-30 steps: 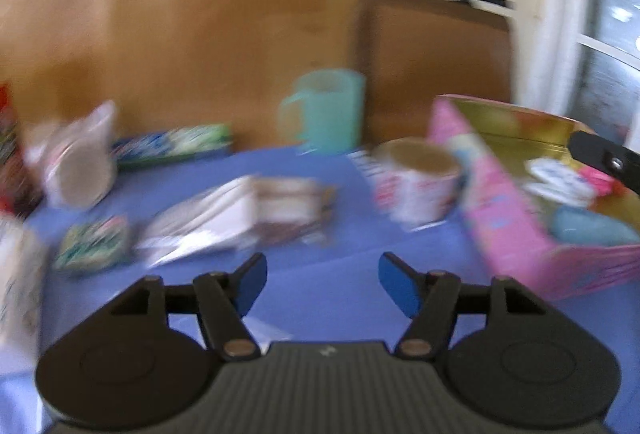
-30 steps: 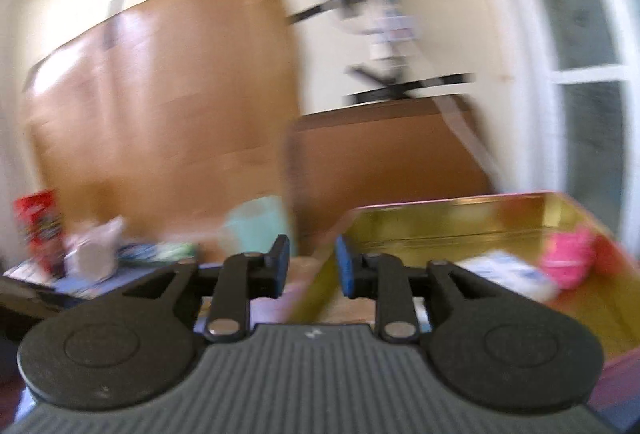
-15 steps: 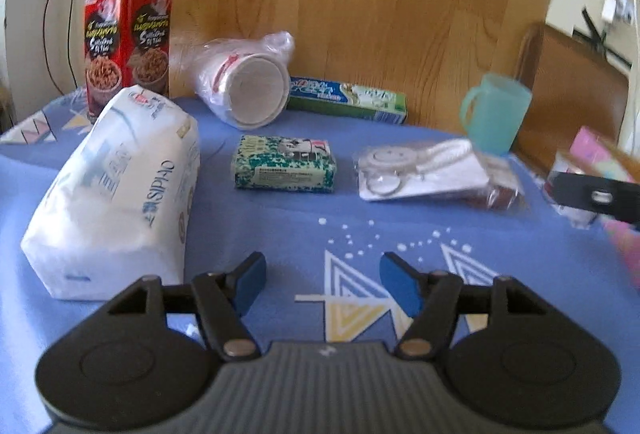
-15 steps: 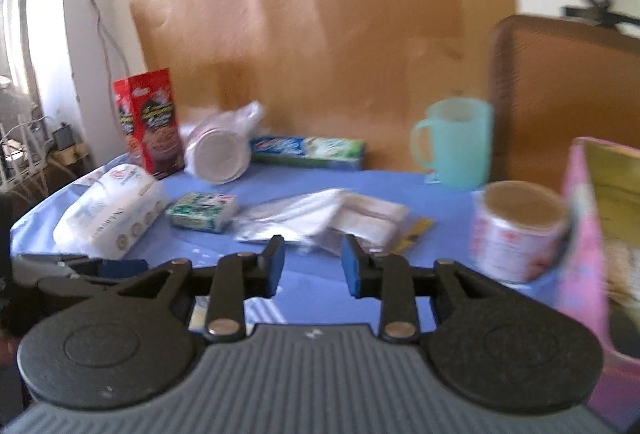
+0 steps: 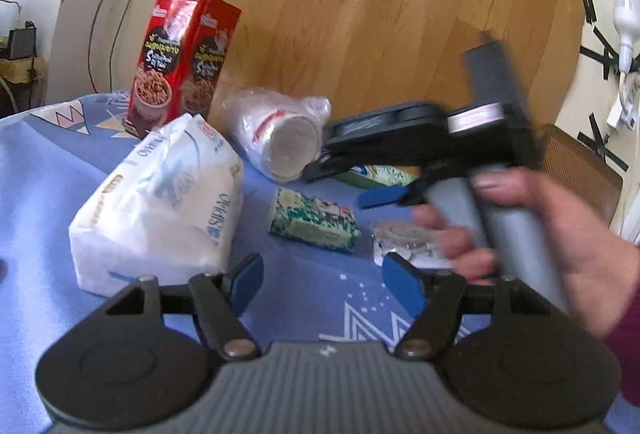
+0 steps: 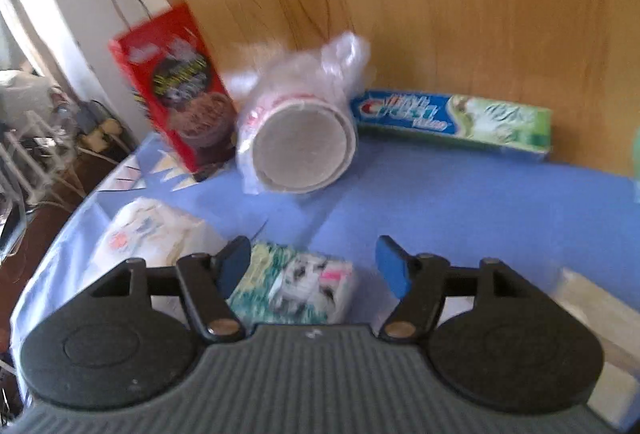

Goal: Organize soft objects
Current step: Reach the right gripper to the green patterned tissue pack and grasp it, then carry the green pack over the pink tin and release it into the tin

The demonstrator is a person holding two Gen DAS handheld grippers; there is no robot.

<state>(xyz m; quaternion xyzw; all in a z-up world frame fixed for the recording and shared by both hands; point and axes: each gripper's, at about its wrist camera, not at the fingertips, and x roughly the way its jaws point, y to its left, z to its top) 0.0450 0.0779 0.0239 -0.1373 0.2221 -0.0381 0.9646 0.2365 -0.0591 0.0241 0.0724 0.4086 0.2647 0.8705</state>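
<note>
The right gripper [image 6: 314, 266] is swinging in over the green tissue packet [image 6: 296, 286], jaws opening wide around it without touching. The left gripper [image 5: 322, 284] is hovering just before that packet, spreading, empty. Beyond the packet, a bagged cup stack [image 6: 298, 138] is lying, so a pickup looks imminent.

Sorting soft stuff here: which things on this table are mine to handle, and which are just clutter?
Likely part of the job:
- white soft pack
- small green packet, under the opening, empty right gripper
- bagged paper cups, perhaps

Just lying about:
- red snack box
- toothpaste box
- clear round item, too blurred to identify

The left gripper is open too, and empty.
</note>
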